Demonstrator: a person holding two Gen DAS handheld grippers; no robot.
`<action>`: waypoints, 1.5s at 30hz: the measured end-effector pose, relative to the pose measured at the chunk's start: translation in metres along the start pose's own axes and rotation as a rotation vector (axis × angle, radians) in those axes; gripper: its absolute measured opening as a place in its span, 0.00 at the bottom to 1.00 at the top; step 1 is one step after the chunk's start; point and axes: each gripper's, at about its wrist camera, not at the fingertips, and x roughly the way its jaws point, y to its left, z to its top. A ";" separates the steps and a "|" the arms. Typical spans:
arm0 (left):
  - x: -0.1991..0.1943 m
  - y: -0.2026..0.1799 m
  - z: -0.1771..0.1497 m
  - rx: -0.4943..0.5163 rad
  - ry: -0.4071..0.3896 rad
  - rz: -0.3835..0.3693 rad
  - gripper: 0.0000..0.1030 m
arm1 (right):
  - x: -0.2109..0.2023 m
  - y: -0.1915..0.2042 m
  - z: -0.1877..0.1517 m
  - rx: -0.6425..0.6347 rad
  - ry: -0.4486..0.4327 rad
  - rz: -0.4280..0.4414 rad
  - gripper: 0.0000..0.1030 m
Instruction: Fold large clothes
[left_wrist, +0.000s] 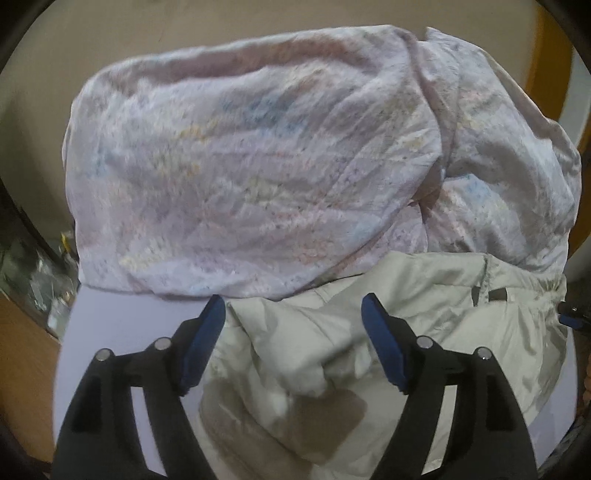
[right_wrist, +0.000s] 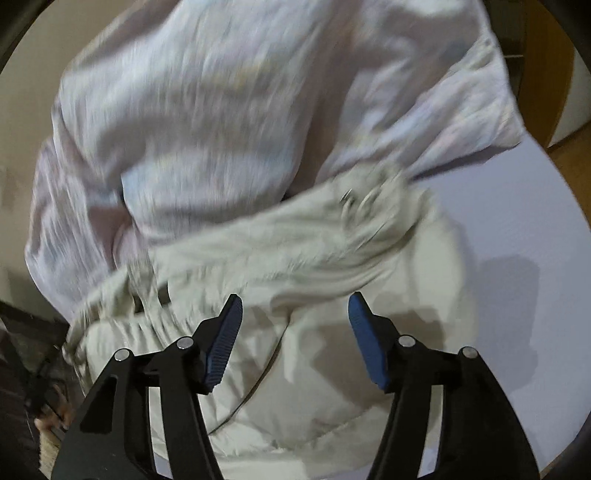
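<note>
Left wrist view: the left gripper (left_wrist: 293, 306) hangs with its blue pads (left_wrist: 201, 347) spread wide and nothing pinched between them, poised over a pale beige garment (left_wrist: 369, 332) that lies crumpled on a lavender table (left_wrist: 122, 325). The garment has a gathered band (left_wrist: 517, 291) along its far right side with a small dark tab. Behind it, touching its far edge, sits a larger bundle of pinkish-white printed fabric (left_wrist: 258, 166), rumpled and folded over itself. The tip of the other tool shows at the right rim.

In the right wrist view, which is smeared by motion, the right gripper (right_wrist: 295, 306) is likewise released, its pads (right_wrist: 223, 343) apart above the beige garment (right_wrist: 295, 350), not pressing on the cloth. The gathered band (right_wrist: 258, 254) runs diagonally across the frame, with the printed fabric (right_wrist: 221, 110) heaped beyond it. Bare table (right_wrist: 517, 221) lies to the right, and a hand shows at the lower left edge
</note>
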 end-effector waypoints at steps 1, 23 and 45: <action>-0.002 -0.001 -0.001 0.007 -0.002 -0.002 0.75 | 0.009 0.007 -0.002 -0.014 0.015 -0.009 0.58; 0.029 -0.046 -0.017 0.088 0.045 -0.026 0.79 | 0.046 0.046 0.030 -0.063 -0.074 -0.157 0.06; 0.102 -0.049 -0.017 0.093 0.090 0.128 0.77 | 0.011 0.016 -0.023 -0.135 -0.170 -0.199 0.51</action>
